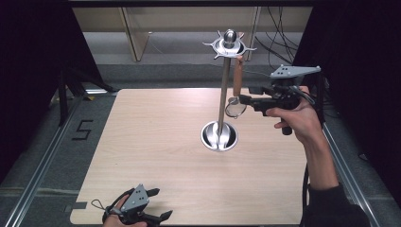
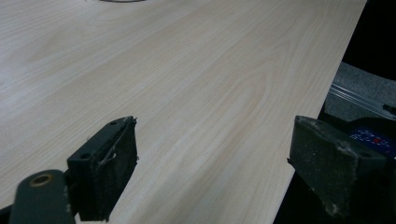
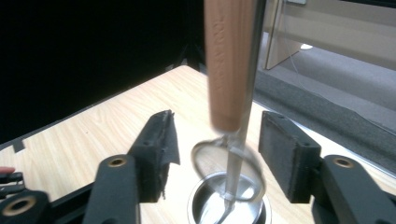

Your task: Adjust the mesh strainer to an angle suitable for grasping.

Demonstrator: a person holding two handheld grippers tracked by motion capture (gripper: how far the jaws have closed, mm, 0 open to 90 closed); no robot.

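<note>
A metal utensil stand rises from a round bowl-shaped base on the wooden table; a hooked ring tops it. A utensil with a wooden handle hangs from one hook, its round wire head beside the pole. My right gripper is level at that head. In the right gripper view the handle and head hang between the pads of my right gripper, with a gap on each side. My left gripper lies open near the table's front edge, and nothing is between the jaws of the left gripper.
Black curtains close in both sides. Metal rails run along the floor beside the table, with a "5" mark at the left. Cables hang behind the stand. In the left gripper view, the table edge lies close to the right pad.
</note>
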